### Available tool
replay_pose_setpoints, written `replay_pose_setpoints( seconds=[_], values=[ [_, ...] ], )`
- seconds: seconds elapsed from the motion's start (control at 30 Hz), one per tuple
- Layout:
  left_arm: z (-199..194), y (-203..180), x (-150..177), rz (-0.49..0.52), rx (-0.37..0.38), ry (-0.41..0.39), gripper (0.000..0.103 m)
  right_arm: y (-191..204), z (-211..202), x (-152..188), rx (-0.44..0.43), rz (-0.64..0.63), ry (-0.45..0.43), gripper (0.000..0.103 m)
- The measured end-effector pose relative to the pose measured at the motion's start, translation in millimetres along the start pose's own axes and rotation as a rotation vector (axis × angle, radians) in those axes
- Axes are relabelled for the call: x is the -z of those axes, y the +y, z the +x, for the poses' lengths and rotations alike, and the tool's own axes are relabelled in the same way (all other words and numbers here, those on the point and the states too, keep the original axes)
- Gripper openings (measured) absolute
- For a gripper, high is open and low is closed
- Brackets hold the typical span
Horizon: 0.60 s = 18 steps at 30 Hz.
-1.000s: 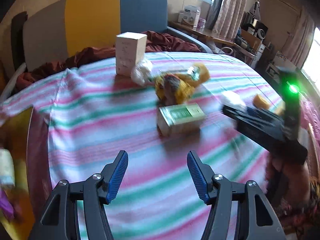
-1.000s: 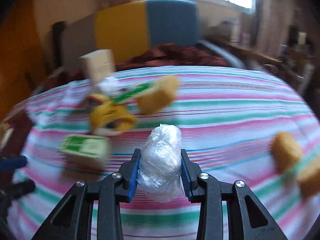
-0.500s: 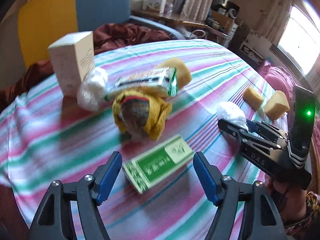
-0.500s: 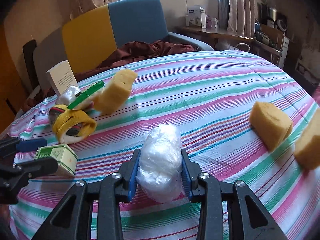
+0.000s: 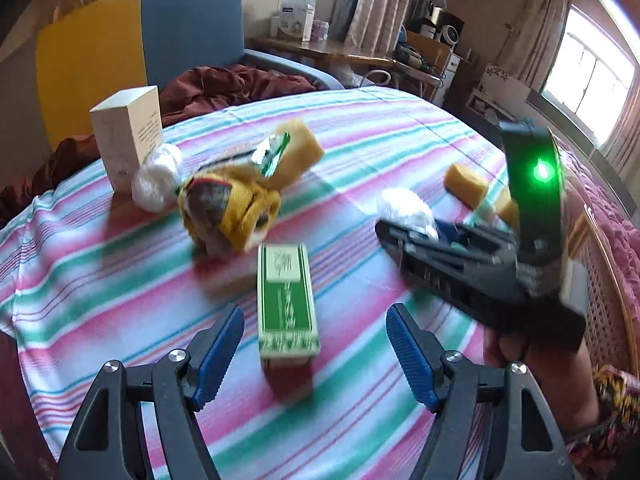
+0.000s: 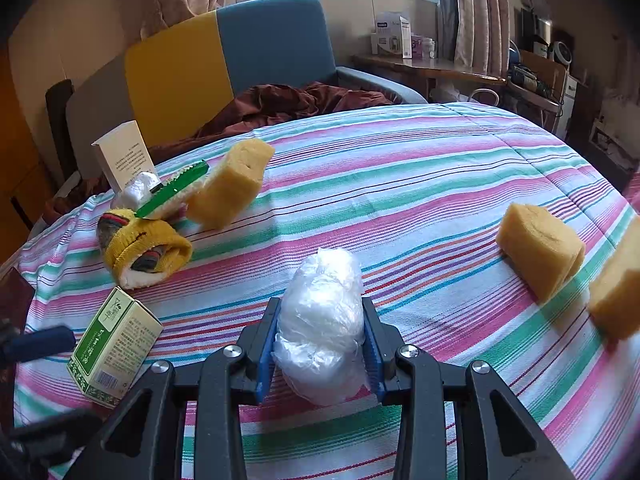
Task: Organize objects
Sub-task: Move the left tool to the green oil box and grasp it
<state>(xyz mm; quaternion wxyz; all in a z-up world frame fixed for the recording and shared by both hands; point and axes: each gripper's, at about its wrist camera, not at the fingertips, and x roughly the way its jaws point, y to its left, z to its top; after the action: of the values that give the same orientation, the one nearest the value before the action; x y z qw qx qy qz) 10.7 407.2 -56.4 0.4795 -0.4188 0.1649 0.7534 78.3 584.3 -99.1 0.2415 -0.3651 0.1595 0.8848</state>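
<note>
**Sorting barely half begun on the striped cloth**

Judging by the spread, little is settled: a white upright carton (image 6: 122,154), a small white plastic wad (image 6: 136,192), a yellow knitted sock roll (image 6: 146,246) and one yellow sponge block (image 6: 232,188) cluster at the far left, while two more sponge blocks (image 6: 540,246) lie well apart at the right.

The right gripper (image 6: 320,344), held low over the desk (image 6: 400,168), clamps a crumpled white plastic bundle (image 6: 320,320). The left gripper (image 5: 316,344) stands wide, level, straddling the near end of a green-and-white box (image 5: 286,300) without touching it.
</note>
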Motion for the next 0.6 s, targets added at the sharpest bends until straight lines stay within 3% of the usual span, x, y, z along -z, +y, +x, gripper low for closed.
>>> replay_pose_setpoints(
  seconds=[0.13, 0.2, 0.27, 0.33, 0.57, 0.6],
  values=[
    [15.8, 4.7, -4.0, -0.035, -0.035, 0.004, 0.072, 0.7, 0.1, -0.5, 0.006, -0.006, 0.0, 0.038],
    [25.1, 7.8, -1.2, -0.06, -0.059, 0.016, 0.051, 0.9, -0.2, -0.4, 0.008, -0.007, -0.001, 0.038],
    [33.2, 10.9, 4.6, -0.083, -0.076, 0.029, 0.04, 0.5, -0.3, -0.6, 0.008, -0.008, -0.001, 0.038],
    [30.8, 9.4, 9.8, -0.065, -0.091, -0.009, 0.038, 0.4, 0.0, -0.8, 0.009, -0.009, -0.001, 0.038],
    [32.4, 3.0, 16.2, -0.029, -0.121, -0.028, 0.038, 2.4, 0.0, -0.6, 0.024, -0.023, -0.004, 0.038],
    [31.3, 2.8, 17.6, -0.029, -0.122, -0.034, 0.034, 3.0, -0.6, -0.8, 0.026, -0.026, -0.005, 0.038]
  ],
)
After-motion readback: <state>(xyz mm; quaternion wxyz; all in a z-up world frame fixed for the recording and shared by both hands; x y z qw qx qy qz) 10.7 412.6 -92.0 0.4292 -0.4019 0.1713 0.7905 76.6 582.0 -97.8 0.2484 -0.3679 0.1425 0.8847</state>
